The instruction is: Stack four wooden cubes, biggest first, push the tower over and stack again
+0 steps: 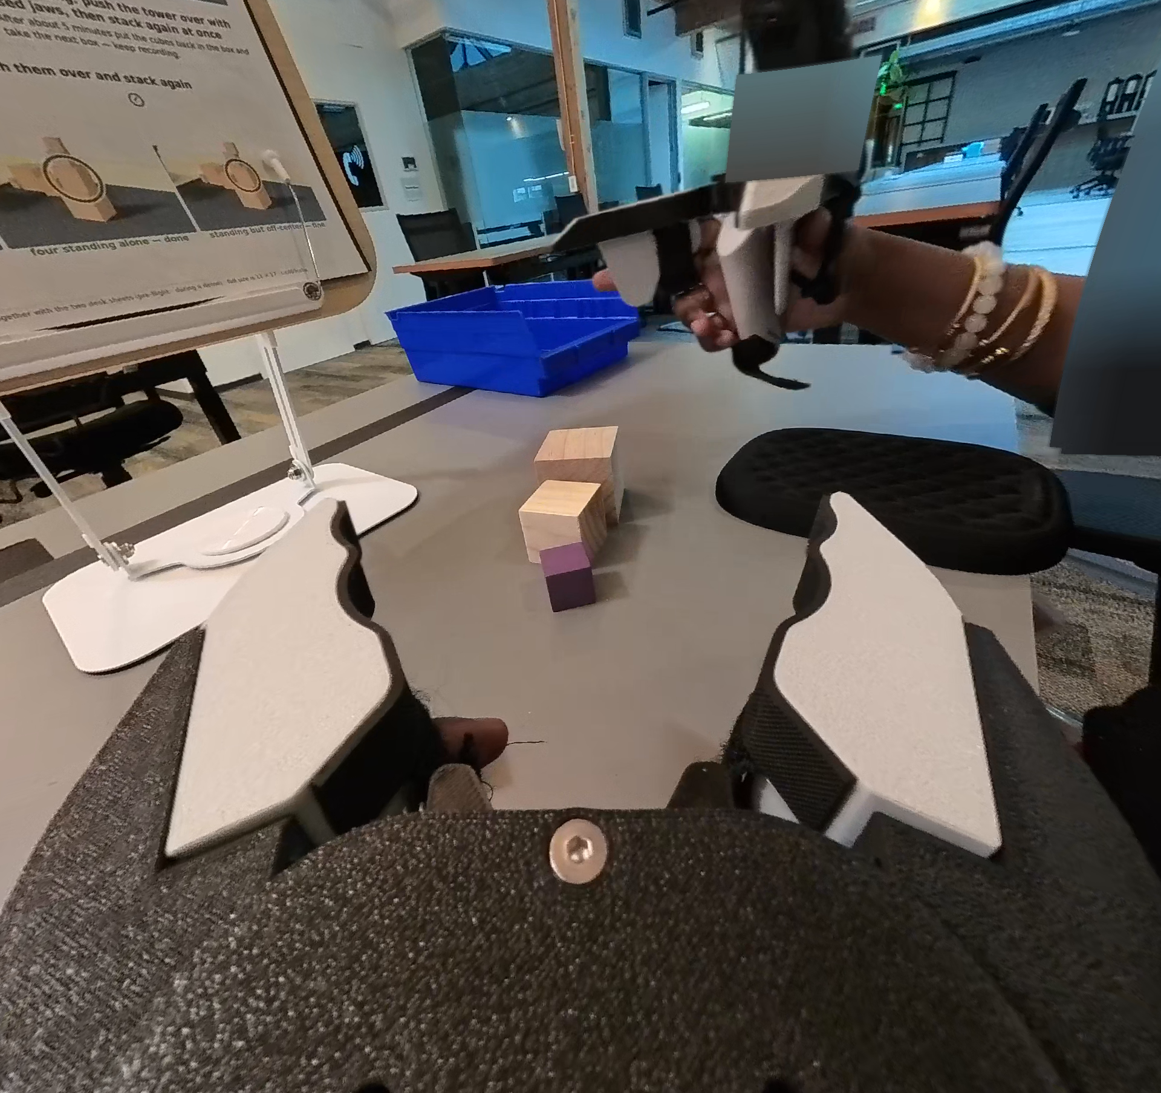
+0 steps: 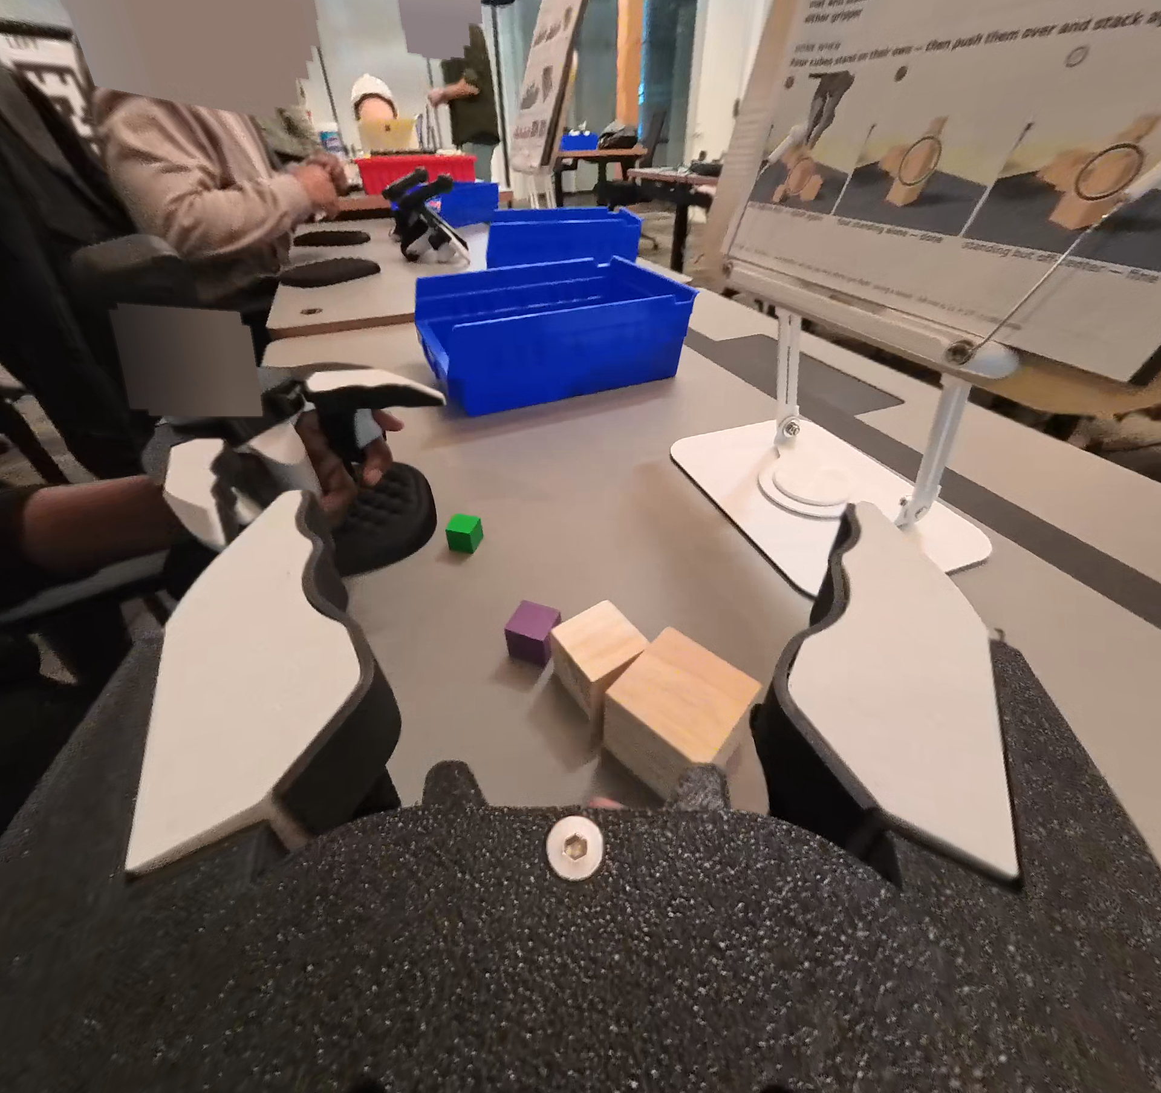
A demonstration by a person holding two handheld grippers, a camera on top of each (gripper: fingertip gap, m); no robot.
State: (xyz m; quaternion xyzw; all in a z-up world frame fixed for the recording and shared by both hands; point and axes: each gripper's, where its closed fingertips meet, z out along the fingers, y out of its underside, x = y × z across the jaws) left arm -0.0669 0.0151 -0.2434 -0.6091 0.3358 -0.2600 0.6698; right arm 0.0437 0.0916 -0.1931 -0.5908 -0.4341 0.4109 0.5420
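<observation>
My left gripper point(image 1: 585, 513) is open and empty, low over the grey table point(image 1: 722, 409). Ahead of it lie a purple cube point(image 1: 568, 579), a medium wooden cube point(image 1: 559, 519) and a large wooden cube point(image 1: 578, 466), touching in a row. My right gripper point(image 2: 578, 513) is open wide and empty. The same row lies between its fingers without contact: the purple cube point(image 2: 531, 632), the medium cube point(image 2: 594, 654) and the large cube point(image 2: 678, 711), which is close to the right finger point(image 2: 892, 686). A small green cube point(image 2: 465, 533) sits alone farther off.
A blue bin point(image 2: 553, 334) stands at the table's far side. A white stand point(image 2: 817, 484) holds a printed sheet on the right. A black padded rest point(image 2: 389, 516) lies by the hand holding the left gripper point(image 2: 427, 397). People sit at tables behind.
</observation>
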